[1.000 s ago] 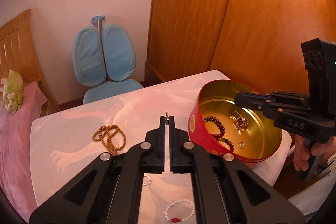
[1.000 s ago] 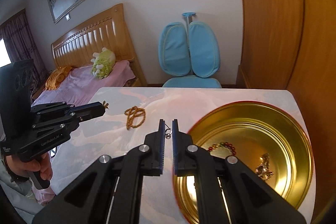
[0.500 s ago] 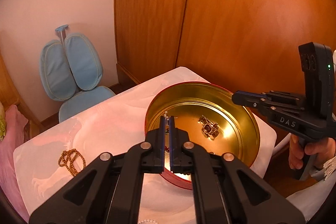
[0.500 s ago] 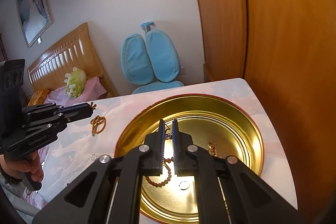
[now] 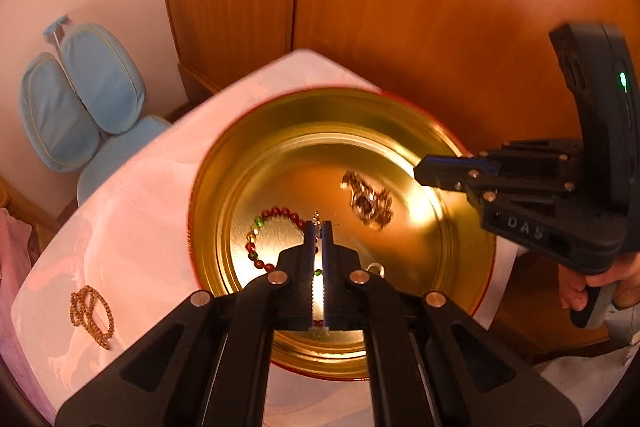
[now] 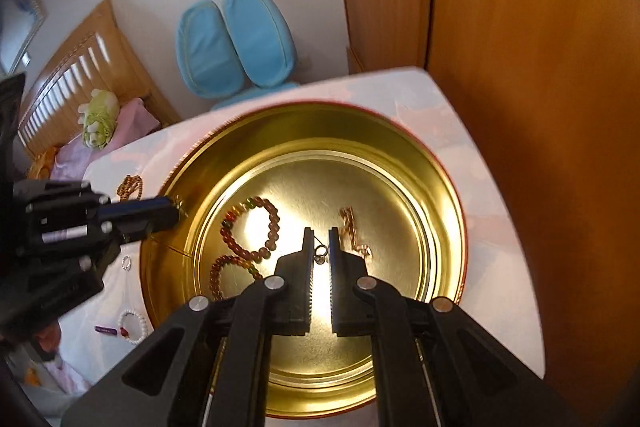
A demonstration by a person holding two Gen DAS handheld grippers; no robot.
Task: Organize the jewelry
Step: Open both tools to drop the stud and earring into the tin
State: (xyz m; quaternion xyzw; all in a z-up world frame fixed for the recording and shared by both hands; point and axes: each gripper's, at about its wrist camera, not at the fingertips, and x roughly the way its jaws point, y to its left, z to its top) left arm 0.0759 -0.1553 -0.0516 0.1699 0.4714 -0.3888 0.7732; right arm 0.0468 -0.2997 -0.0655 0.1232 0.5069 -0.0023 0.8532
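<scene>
A round red tin with a gold inside (image 5: 224, 187) (image 6: 440, 187) stands on the white table. It holds a coloured bead bracelet (image 5: 256, 239) (image 6: 240, 227) and a gold chain piece (image 5: 368, 203) (image 6: 352, 227). My left gripper (image 5: 319, 225) hovers over the tin with its jaws nearly shut on a small earring (image 5: 317, 215) at the tips. My right gripper (image 6: 320, 233) is also over the tin, its jaws a little apart, with a small ring-shaped earring (image 6: 320, 254) hanging between the fingertips.
On the table left of the tin lie a brown bead necklace (image 5: 90, 315) (image 6: 130, 187), a small ring (image 6: 126, 262) and a white pearl bracelet (image 6: 130, 325). A blue chair (image 5: 80, 99), a bed (image 6: 80, 75) and a wooden wardrobe (image 5: 400, 7) surround the table.
Both grippers have moved from above the table to over the tin and lower into it. The right gripper's jaws have opened slightly around its earring.
</scene>
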